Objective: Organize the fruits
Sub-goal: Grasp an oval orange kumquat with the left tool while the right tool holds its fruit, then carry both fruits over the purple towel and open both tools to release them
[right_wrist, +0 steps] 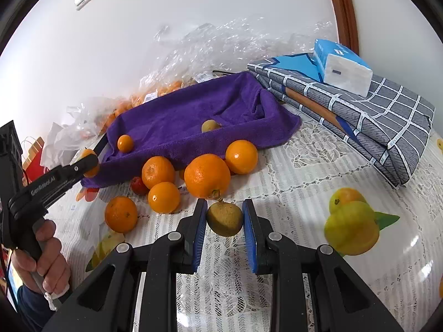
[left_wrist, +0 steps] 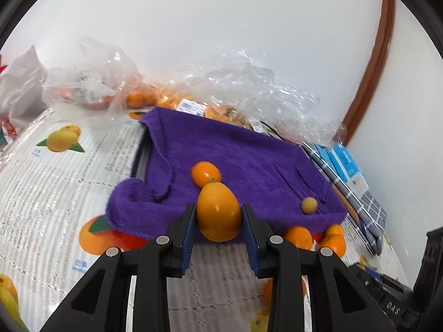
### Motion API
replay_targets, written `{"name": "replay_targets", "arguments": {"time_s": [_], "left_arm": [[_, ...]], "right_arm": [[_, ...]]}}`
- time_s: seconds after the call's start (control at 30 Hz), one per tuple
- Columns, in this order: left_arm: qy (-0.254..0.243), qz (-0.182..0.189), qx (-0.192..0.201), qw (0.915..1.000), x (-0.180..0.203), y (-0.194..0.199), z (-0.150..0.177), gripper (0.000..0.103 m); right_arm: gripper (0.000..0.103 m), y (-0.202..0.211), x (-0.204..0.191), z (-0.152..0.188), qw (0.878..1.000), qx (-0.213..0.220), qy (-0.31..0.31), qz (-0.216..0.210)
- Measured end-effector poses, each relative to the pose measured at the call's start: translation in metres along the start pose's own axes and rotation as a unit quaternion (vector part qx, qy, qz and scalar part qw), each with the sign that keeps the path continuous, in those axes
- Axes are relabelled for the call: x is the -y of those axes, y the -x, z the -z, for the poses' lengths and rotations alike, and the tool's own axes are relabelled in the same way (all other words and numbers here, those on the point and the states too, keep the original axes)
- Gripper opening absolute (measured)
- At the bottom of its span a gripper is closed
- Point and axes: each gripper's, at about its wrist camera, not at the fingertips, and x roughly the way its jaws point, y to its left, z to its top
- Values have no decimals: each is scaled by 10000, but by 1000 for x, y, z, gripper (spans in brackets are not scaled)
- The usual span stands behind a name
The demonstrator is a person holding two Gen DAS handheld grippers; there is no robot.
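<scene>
Left wrist view: the left gripper [left_wrist: 218, 215] has its blue-padded jaws pinching an egg-shaped orange kumquat [left_wrist: 218, 211], held at the near edge of the shallow tray lined with a purple terry towel [left_wrist: 243, 152]. Inside that tray lie a second small orange kumquat [left_wrist: 206, 173] just behind the held one, and a small tan round fruit [left_wrist: 309, 205] near the tray's right corner (its kind is hard to tell). In the right wrist view, the right gripper [right_wrist: 224, 220] has its jaws closed on a dull yellow-brown round fruit [right_wrist: 224, 219], held above the lace-patterned fruit-print tablecloth [right_wrist: 290, 171] in front of the tray. Between that gripper and the tray's front wall sits a cluster of loose glossy oranges [right_wrist: 207, 176], resting on the cloth outside the tray. Behind the tray, crumpled clear plastic bags [right_wrist: 193, 52] hold more orange fruit. To the tray's right lies a folded grey checked cloth [right_wrist: 373, 110] with a blue-and-white tissue pack [right_wrist: 343, 67] on top.
</scene>
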Motion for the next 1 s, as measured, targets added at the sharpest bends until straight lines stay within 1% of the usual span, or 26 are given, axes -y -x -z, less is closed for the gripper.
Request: {"name": "replay_targets", "arguments": {"time_s": [0.1, 0.3, 0.37, 0.47, 0.53, 0.63, 0.87, 1.0], "left_arm": [[-38, -124, 129, 9998, 0, 3, -1, 31], [14, -133, 132, 9998, -1, 2, -2, 31], [23, -148, 177, 9997, -1, 3, -3, 31], [-17, -260, 270, 9993, -1, 5, -3, 31], [11, -260, 272, 9993, -2, 4, -4, 31], [105, -275, 282, 9992, -6, 3, -6, 31], [383, -259, 280, 9985, -18, 3, -9, 31], [663, -182, 251, 9973, -29, 4, -11, 31]], "right_arm": [[26, 1, -1, 1, 10000, 26, 15, 42], [26, 5, 2, 1, 9998, 116, -116, 86], [26, 6, 3, 1, 9998, 148, -116, 0], [26, 8, 1, 2, 9998, 195, -98, -39], [26, 8, 1, 1, 9997, 213, -135, -40], [26, 10, 5, 2, 9993, 261, -259, 43], [26, 11, 12, 0, 9985, 275, -469, 77], [26, 16, 16, -8, 9984, 259, -501, 71]]}}
